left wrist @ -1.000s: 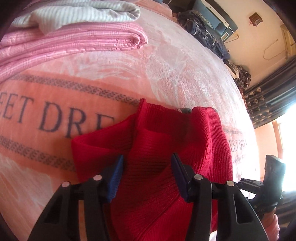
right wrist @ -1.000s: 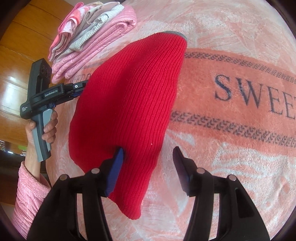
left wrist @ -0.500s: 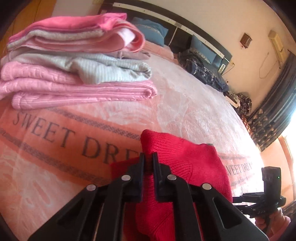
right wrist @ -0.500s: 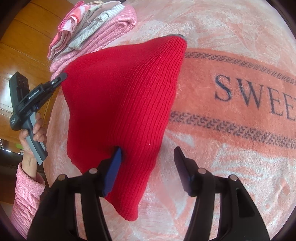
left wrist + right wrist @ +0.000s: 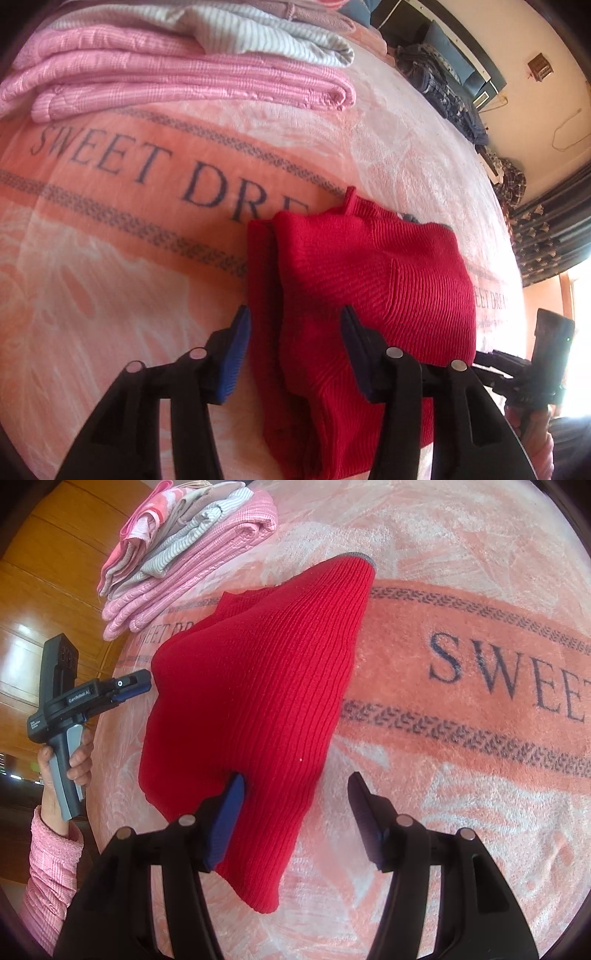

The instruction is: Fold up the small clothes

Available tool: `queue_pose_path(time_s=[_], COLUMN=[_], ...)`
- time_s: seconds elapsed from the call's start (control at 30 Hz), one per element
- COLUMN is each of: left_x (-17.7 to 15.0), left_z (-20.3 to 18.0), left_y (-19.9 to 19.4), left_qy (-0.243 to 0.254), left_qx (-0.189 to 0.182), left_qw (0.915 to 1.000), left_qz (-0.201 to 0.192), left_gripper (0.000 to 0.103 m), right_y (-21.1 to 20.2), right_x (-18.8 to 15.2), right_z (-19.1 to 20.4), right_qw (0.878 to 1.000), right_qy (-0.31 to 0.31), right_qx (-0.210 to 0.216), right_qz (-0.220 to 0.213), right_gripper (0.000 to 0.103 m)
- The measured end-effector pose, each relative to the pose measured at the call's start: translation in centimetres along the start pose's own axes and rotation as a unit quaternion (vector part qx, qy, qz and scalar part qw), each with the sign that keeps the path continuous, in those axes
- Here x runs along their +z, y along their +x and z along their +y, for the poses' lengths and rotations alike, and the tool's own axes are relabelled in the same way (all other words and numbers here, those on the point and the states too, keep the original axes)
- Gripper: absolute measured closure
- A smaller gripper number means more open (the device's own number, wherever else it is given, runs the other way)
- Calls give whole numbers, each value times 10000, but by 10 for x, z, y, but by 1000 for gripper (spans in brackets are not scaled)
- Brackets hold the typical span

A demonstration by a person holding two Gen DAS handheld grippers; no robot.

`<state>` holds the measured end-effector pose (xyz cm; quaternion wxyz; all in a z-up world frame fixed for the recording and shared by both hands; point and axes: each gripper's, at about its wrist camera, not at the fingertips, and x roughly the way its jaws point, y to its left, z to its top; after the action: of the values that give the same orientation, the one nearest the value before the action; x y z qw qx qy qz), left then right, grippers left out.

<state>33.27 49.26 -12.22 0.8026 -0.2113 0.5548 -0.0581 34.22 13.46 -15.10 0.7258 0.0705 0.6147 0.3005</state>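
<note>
A red ribbed knit garment (image 5: 369, 288) lies folded over itself on the pink blanket (image 5: 110, 258). My left gripper (image 5: 295, 328) is open just above its near edge, the blue pads on either side of the doubled cloth and holding nothing. In the right wrist view the same garment (image 5: 251, 701) lies in a rough triangle. My right gripper (image 5: 295, 790) is open at its near corner, with the left pad (image 5: 227, 812) over the cloth. The left gripper (image 5: 142, 683) appears there beside the garment's left edge, held by a hand in a pink sleeve (image 5: 48, 867).
A stack of folded pink and striped clothes (image 5: 184, 74) sits at the far end of the blanket, also the stack (image 5: 184, 554) in the right view. Dark clothes (image 5: 443, 92) lie by the headboard. Wooden floor (image 5: 37, 590) lies beyond the bed's edge.
Half a second ago my left gripper was shut on a lifted edge of the red garment. It has let go and opened, and the fold now lies flat. The right gripper stayed open in place.
</note>
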Motion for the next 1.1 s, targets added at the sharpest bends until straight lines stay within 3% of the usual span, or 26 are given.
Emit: queue_pose_path(time_s=[0.13,0.27,0.37,0.43,0.57,0.7,0.73,0.77,0.83,0.93,1.03,1.1], left_x=[-13,-18,-22,-26,-40,-45,-45,-47,-53,-67,-79,-86], left_z=[-1,-8,0,11,30,22,18,14,5,-11,-25,-33], left_y=[18,25,13,3,4,0,-7,-15,-27,-30,-20,-8], left_qy=[-33,-18,-393,-659,-623,-520,-472,-423,-334,-132,100,225], left_qx=[-65,-58,-336,-482,-392,-691,-741,-789,-801,-913,-639,-537], left_qw=[9998,9997,9983,9962,9967,9959,9959,9958,9961,9952,9967,9961], left_qz=[179,226,261,300,335,280,237,187,161,326,497,668], left_gripper=[58,93,96,96,96,90,80,60,42,42,42,58], right_y=[-3,-3,-2,-3,1,4,2,1,-2,-3,0,0], right_x=[-5,-8,-8,-8,-10,-14,-15,-16,-18,-22,-24,-25], right_z=[5,8,8,7,6,7,7,6,5,3,1,1], right_qw=[10000,9999,9999,10000,9999,9998,9998,9999,9998,9997,9996,9996], right_qy=[-82,-100,-86,-49,-57,-54,-51,-36,17,17,37,58], right_qx=[8,-30,-98,-49,-70,-85,-76,-43,70,103,28,42], right_qz=[46,60,68,56,89,148,151,159,193,236,275,278], right_gripper=[45,45,45,45,45,45,45,45,45,45,45,45])
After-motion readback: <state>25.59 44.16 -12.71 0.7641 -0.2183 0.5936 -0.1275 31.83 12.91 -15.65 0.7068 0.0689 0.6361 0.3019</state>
